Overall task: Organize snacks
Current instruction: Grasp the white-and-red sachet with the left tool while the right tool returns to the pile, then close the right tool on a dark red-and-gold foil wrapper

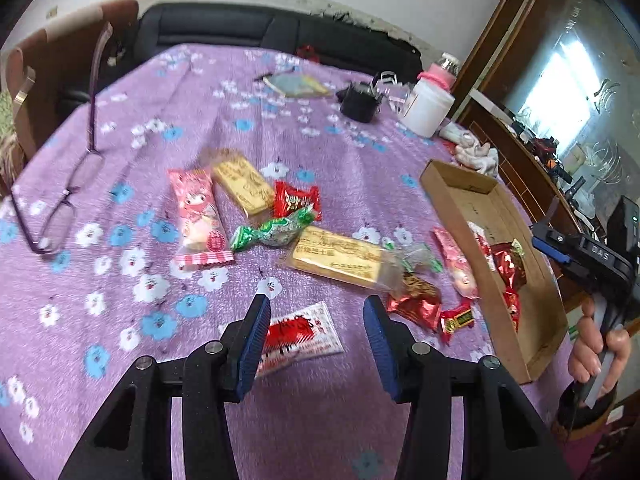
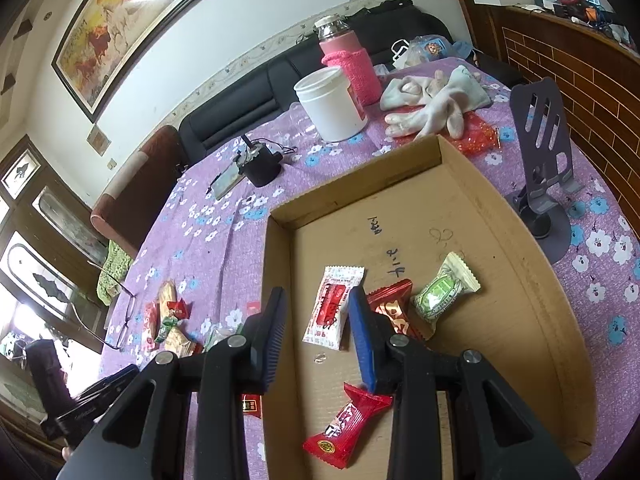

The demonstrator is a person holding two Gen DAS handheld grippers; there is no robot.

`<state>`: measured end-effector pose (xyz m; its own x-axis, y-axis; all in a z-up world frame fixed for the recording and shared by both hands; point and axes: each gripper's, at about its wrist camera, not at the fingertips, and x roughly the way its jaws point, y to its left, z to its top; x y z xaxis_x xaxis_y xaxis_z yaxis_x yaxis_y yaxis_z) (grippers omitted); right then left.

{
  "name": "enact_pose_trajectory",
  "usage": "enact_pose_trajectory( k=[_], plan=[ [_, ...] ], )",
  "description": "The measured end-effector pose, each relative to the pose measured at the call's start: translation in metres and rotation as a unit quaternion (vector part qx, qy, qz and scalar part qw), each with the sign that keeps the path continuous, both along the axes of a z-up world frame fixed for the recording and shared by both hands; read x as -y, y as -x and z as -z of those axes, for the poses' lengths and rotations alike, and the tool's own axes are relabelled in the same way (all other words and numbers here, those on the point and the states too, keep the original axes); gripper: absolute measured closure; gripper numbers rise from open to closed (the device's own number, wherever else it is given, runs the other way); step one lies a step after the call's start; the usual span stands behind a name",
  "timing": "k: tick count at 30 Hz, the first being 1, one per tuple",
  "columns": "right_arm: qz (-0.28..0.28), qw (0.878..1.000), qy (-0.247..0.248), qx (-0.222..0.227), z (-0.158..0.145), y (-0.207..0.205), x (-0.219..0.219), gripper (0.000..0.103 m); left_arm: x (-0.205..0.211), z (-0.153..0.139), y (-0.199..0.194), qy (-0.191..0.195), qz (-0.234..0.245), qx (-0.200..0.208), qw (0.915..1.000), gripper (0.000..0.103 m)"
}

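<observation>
In the left wrist view my left gripper (image 1: 316,336) hangs open over the purple floral cloth, with a white-and-red sachet (image 1: 300,338) lying on the table below the gap. Beyond it lie a pink packet (image 1: 198,220), two yellow biscuit packs (image 1: 242,186) (image 1: 338,258), a green candy (image 1: 272,232) and red candies (image 1: 296,200) (image 1: 416,304). My right gripper (image 2: 318,332) stands open over the cardboard box (image 2: 500,220). On the box floor lie a white-and-red sachet (image 2: 332,308), a red-brown candy (image 2: 394,308), a green-and-white candy (image 2: 444,290) and a red candy (image 2: 348,424).
Eyeglasses (image 1: 60,208) lie at the table's left. A white jar (image 2: 330,104), a pink bottle (image 2: 350,64), pale gloves (image 2: 432,104) and a grey phone stand (image 2: 544,160) crowd the far side around the box. A hand (image 1: 592,344) holds the right gripper's handle.
</observation>
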<state>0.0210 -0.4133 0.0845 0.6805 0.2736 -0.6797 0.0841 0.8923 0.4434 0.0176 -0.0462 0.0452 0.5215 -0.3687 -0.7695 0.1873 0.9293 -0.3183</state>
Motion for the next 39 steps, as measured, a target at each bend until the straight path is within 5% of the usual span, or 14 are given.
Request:
enact_pose_trajectory(
  k=[6,13,23,26,31,37,39],
  plan=[
    [-0.004,1.000,0.001,-0.004,0.003,-0.002,-0.002,0.072,0.005,0.018,-0.008,0.000,0.013,-0.021,0.9997,0.052],
    [-0.011,1.000,-0.006,-0.003,0.002,-0.001,-0.004,0.072,0.016,0.021,0.028,-0.011,0.077,-0.034,0.9964,0.052],
    [-0.118,0.993,0.026,0.017,-0.001,0.004,-0.057,0.070,0.040,0.024,0.028,-0.104,0.030,0.002,0.9941,0.053],
    [-0.184,0.982,0.036,0.021,0.001,0.011,-0.089,0.070,0.043,0.026,0.031,-0.125,0.005,0.031,0.9917,0.070],
    [-0.255,0.964,0.076,0.015,0.014,0.021,-0.138,0.070,0.031,0.027,0.027,-0.134,-0.038,0.042,0.9894,0.072],
    [-0.290,0.951,0.109,-0.024,0.025,0.013,-0.167,0.069,-0.002,0.022,0.020,-0.094,-0.094,0.034,0.9905,0.071],
    [-0.299,0.945,0.125,-0.030,0.025,0.010,-0.177,0.058,-0.004,0.022,0.019,-0.087,-0.096,0.033,0.9911,0.071]
  ],
)
